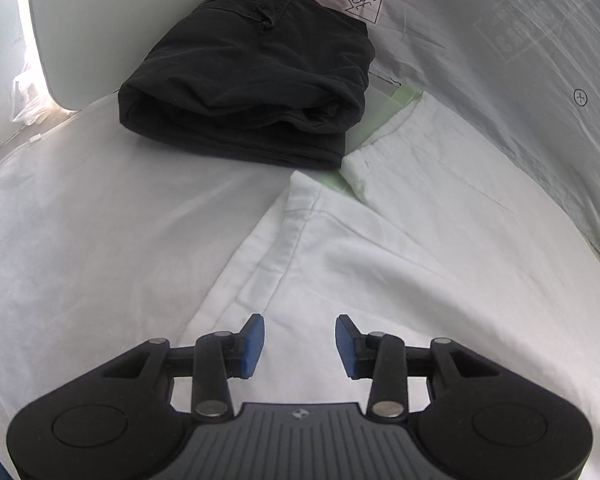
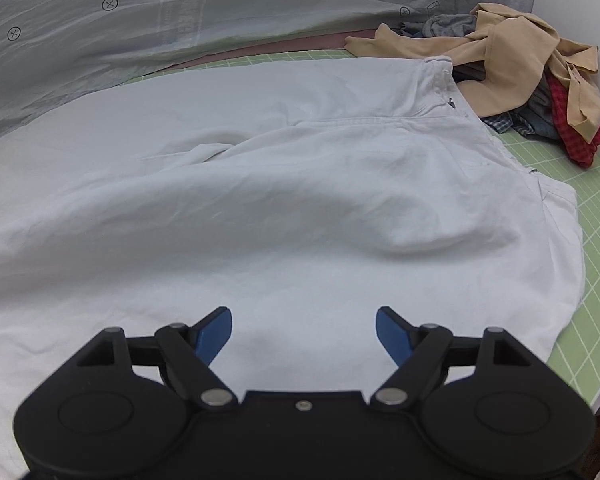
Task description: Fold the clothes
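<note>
1. Trousers of black cloth lay already folded at the far left of the bench, a thick soft bundle, touching the leg ends of the white trousers.
2. White trousers were spread flat over the green grid mat, leg hems to the left and waistband to the right. The cloth looked light and limp, with soft bulges, so I judged it would sag and slide when lifted.
3. The left hand-held gripper hovered over a leg with its jaws partly apart and nothing between them.
4. The right hand-held gripper stood wide open above the seat area, empty.
5. The best holds seemed the hems and the waistband, where the doubled seams give a firmer edge.
6. A pile of unfolded clothes waited at the far right.
</note>
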A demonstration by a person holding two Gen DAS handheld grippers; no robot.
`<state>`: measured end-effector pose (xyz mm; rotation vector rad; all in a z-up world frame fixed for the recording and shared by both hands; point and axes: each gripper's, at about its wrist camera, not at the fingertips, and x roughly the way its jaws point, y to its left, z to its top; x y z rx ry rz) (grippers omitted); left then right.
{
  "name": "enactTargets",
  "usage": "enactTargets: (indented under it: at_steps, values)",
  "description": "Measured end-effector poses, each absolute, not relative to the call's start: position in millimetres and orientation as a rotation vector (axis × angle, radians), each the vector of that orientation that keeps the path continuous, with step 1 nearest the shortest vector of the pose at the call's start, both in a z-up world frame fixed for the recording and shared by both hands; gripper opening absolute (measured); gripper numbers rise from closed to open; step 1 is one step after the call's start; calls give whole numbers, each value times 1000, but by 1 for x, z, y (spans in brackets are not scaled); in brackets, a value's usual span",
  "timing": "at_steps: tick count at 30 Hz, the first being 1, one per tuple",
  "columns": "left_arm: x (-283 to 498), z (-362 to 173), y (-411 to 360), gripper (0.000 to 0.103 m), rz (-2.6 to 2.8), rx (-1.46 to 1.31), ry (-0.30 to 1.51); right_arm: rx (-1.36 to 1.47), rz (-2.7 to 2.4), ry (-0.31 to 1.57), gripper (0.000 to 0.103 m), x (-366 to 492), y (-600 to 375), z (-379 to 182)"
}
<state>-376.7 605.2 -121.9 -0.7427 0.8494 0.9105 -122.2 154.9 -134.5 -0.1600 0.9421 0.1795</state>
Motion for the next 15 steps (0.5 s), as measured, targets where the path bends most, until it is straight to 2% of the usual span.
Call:
enactTargets:
  at_steps: [7, 11, 15]
  values:
    - [-419, -142, 559, 46, 926, -775, 960, -176, 242, 983, 80, -131, 158, -146]
    - [-421, -146, 534, 53, 900, -722, 1013, -171, 273, 1032, 81, -137, 154, -155]
    - [-406, -141, 516, 54, 874, -684, 1025, -166, 274, 1023, 81, -139, 137, -150]
